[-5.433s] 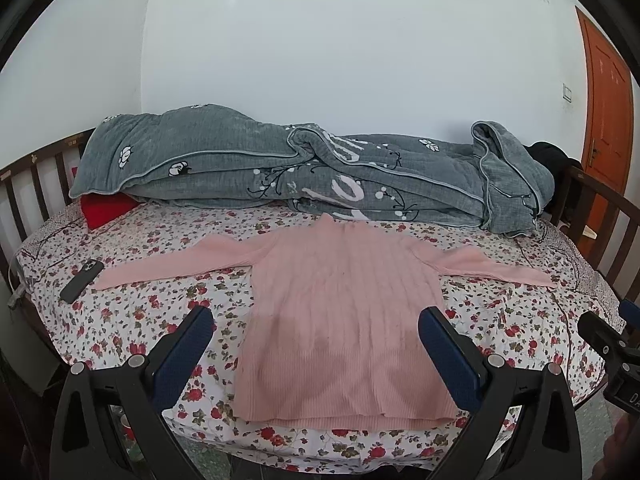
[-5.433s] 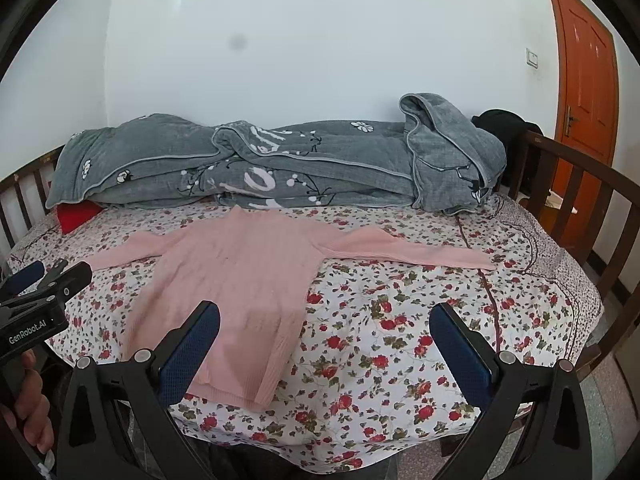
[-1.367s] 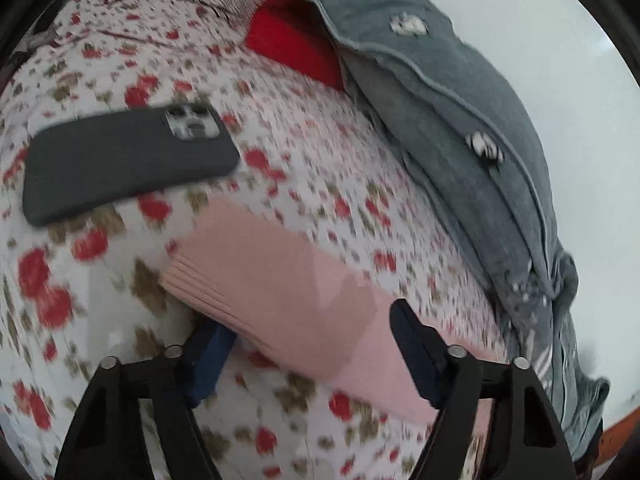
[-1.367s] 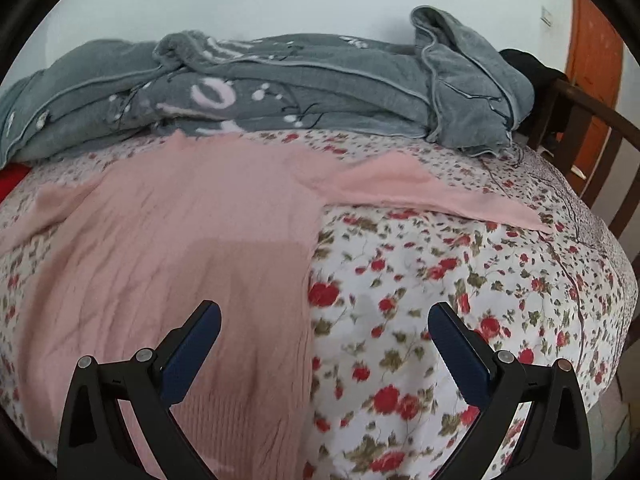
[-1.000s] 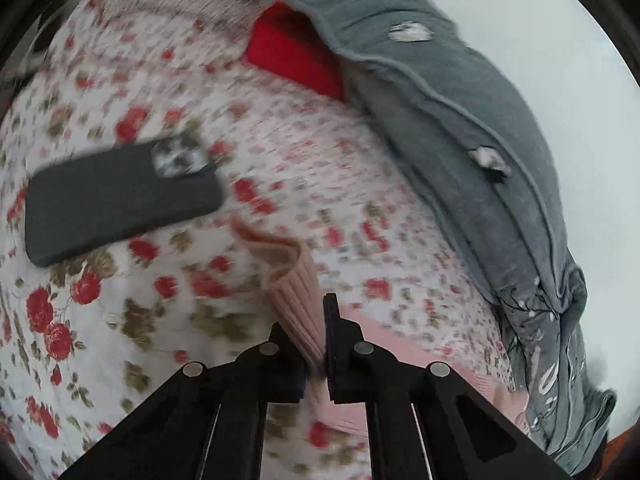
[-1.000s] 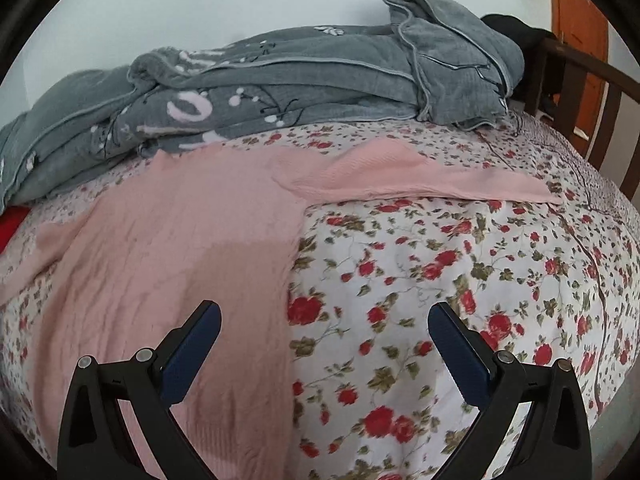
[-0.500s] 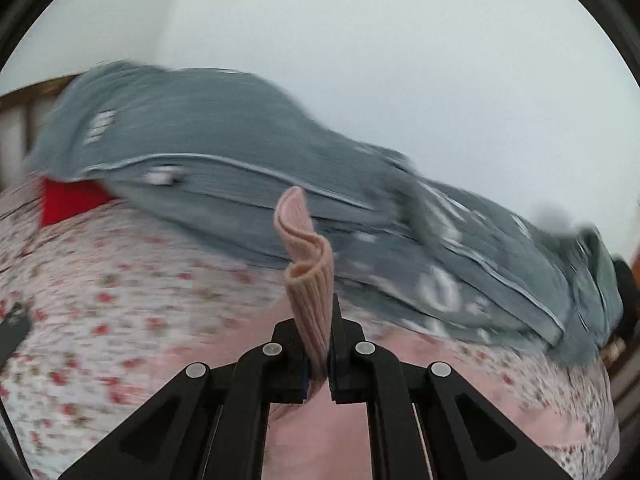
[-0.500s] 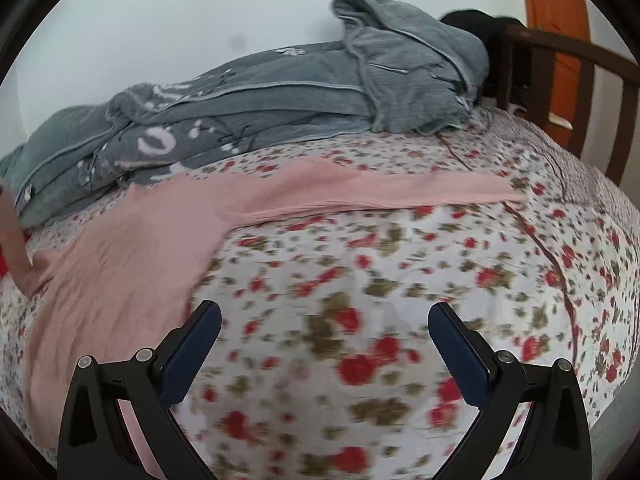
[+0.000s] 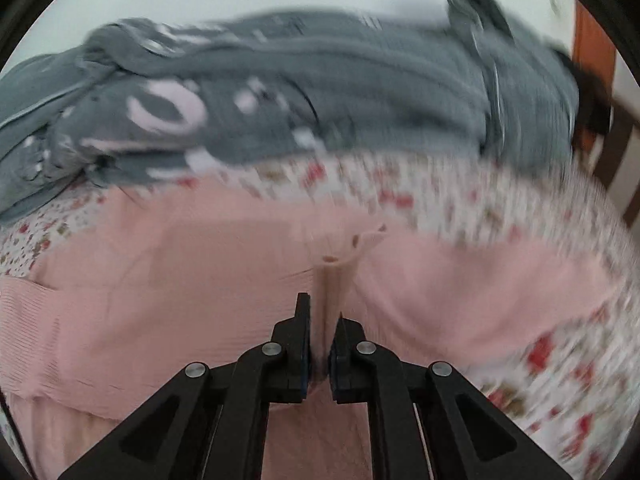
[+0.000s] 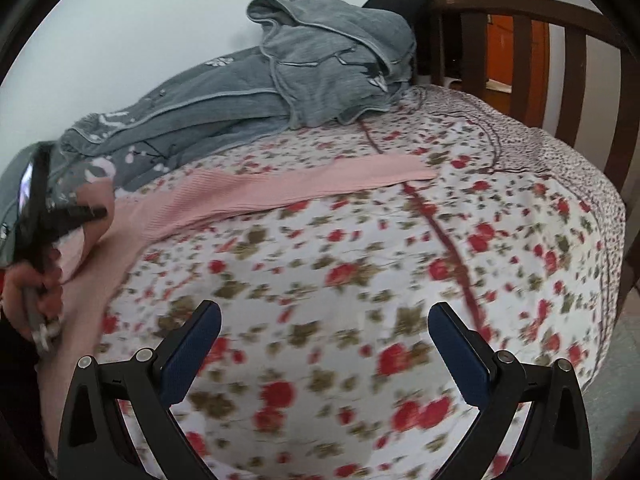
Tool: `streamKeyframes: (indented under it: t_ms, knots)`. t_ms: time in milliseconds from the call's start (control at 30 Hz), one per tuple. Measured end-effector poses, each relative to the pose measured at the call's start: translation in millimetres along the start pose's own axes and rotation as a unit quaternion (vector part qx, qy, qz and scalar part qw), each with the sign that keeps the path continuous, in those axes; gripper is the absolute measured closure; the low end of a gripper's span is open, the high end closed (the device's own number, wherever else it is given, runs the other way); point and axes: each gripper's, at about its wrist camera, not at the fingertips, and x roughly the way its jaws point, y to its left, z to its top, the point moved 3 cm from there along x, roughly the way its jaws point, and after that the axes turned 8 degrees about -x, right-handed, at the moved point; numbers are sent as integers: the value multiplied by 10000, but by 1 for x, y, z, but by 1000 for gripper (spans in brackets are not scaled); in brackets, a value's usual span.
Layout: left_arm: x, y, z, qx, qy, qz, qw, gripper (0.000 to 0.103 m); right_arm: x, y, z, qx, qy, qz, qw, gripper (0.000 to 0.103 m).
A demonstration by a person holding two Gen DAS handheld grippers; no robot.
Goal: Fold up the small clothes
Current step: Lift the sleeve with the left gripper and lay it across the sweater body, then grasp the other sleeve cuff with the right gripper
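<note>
A pink ribbed sweater (image 9: 160, 280) lies flat on the floral bed sheet (image 9: 460, 192). Its left sleeve (image 9: 336, 276) is folded across the body, with the cuff end held between the jaws of my left gripper (image 9: 320, 320). Those jaws are opening, and the cuff is still pinched between the pads. In the right wrist view the other sleeve (image 10: 300, 188) lies stretched out to the right on the sheet (image 10: 360, 260). My right gripper (image 10: 324, 316) hovers open over bare sheet, below that sleeve, with nothing between its fingers. A person's hand (image 10: 28, 292) holding the left gripper shows at the left edge.
A rumpled grey quilt (image 10: 320, 64) is piled along the far side of the bed (image 9: 320, 100). A dark wooden bed rail (image 10: 560, 60) stands at the right, with a black item (image 10: 400, 4) and an orange door (image 10: 504, 0) behind it.
My left gripper shut on the left cuff near the phone and swept it rightward over the sweater's body, rolling as it went. My right gripper stayed open and drifted right toward the outstretched sleeve.
</note>
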Motion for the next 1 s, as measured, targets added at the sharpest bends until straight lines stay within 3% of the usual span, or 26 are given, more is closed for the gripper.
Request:
streamKeyframes:
  t_ms: [33,67,100,167,300,400,567,633,1000]
  knots:
    - [4,-3,-5,35,128,-99,9999,85,4,-3,2,-11,20,9,10000,1]
    - [2,-3,-7,20,152,-291,9995,66,9,-4,5,-21,37,31,10000,1]
    - [-4,0,-9,-40,128,-604,9981,37,14,-5,9,-37,46,72,10000,1]
    - [-14,2,-13,-190,-99,-961,9951,15,23,-5,18,-66,25,156,9999,1]
    - [-25,9,-16,-388,-215,-1476,9881,15,44,-4,42,-133,-76,211,9997,1]
    - [-22,11,-12,-489,-196,-1624,9853,15,65,-12,59,-56,58,161,9998,3]
    - [-15,7,-5,-462,-134,-1795,9826,15,103,-32,71,301,420,125,9986,33]
    - [-12,7,-3,-478,-110,-1919,9802,15,117,-44,72,575,578,115,9966,40]
    - [-8,11,0,-669,-88,-2074,9759,15,151,-79,96,1393,701,486,9866,42]
